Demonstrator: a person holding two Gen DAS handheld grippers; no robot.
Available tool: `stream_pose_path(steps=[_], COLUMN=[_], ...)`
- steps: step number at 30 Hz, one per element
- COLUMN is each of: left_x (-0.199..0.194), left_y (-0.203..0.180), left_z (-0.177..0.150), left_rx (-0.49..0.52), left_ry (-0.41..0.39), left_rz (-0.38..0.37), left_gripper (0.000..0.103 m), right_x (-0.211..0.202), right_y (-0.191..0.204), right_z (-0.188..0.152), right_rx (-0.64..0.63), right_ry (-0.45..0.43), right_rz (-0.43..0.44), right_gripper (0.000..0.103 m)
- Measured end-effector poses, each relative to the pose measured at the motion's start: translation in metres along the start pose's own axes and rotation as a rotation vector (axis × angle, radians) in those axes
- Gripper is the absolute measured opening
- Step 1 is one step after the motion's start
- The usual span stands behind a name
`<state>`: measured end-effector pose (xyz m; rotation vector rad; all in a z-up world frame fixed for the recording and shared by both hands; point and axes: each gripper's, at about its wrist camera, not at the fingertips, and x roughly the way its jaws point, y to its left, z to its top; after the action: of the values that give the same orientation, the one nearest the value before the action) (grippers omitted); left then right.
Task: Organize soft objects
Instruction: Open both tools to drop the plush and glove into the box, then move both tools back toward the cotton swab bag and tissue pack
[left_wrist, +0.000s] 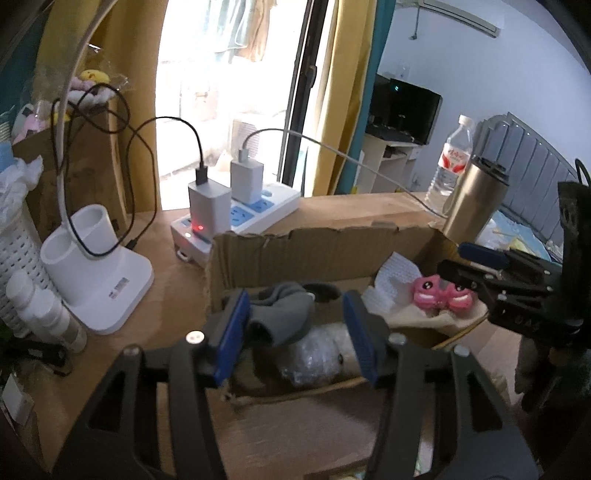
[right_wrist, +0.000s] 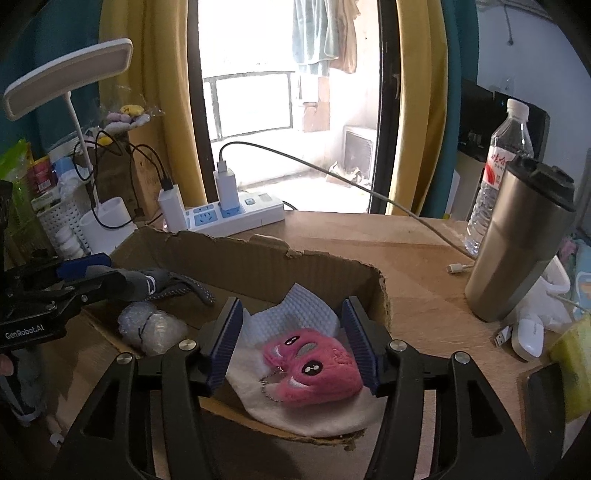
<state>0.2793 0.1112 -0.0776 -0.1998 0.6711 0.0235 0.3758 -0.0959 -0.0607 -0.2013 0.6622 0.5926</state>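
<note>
Pink plush keychain toys (right_wrist: 312, 363), a pair with a bead chain, lying on a cream cloth (right_wrist: 295, 410) at the right end of the torn cardboard box (right_wrist: 258, 262), between the pads of the right gripper (right_wrist: 295, 343). Jaws parted about halfway, pads not pressing the plush; nothing gripped. Same on the other side: left gripper (left_wrist: 295, 332) parted about halfway over the box's left end, grey socks (left_wrist: 280, 314) between its pads but loose, a bubble-wrap bundle (left_wrist: 314, 356) just beneath. White waffle cloth (right_wrist: 306, 310) lying behind the plush against the box wall.

Step in hand, by the look of it: release, both soft items set down inside the box. Next move likely calls for lifting both grippers straight up clear of the torn rim, without snagging chain or sock.

Farther back on the bench (right_wrist: 413, 251): steel tumbler (right_wrist: 517, 240), water bottle (right_wrist: 506, 162), power strip (right_wrist: 236, 216) with chargers, lamp base (left_wrist: 99, 273).
</note>
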Motion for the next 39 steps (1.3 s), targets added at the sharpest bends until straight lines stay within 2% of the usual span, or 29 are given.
stream_pose_path(steps=[32,34,36,39], left_x=[-0.078,-0.082,-0.086,-0.093], left_y=[-0.028,-0.03,-0.032,-0.033], left_z=[-0.016,-0.018,-0.02,-0.022], left_rx=[0.037,0.04,0.038,0.034], left_ry=[-0.087,-0.092,-0.099,-0.111], left_rz=[-0.028,-0.029,-0.031,-0.035], left_gripper=[0.056,0.059,0.069,0.071], right_x=[-0.08,-0.084,-0.089,-0.096], right_y=[0.019,0.02,0.022,0.026], right_z=[-0.014,-0.015,-0.017,-0.02], right_rx=[-0.008,-0.008,-0.009,-0.012], right_ry=[-0.085,-0.088,-0.091,-0.094], right_rz=[-0.02,-0.02,-0.018,-0.016], right_gripper=[0.06,0.06,0.06,0.06])
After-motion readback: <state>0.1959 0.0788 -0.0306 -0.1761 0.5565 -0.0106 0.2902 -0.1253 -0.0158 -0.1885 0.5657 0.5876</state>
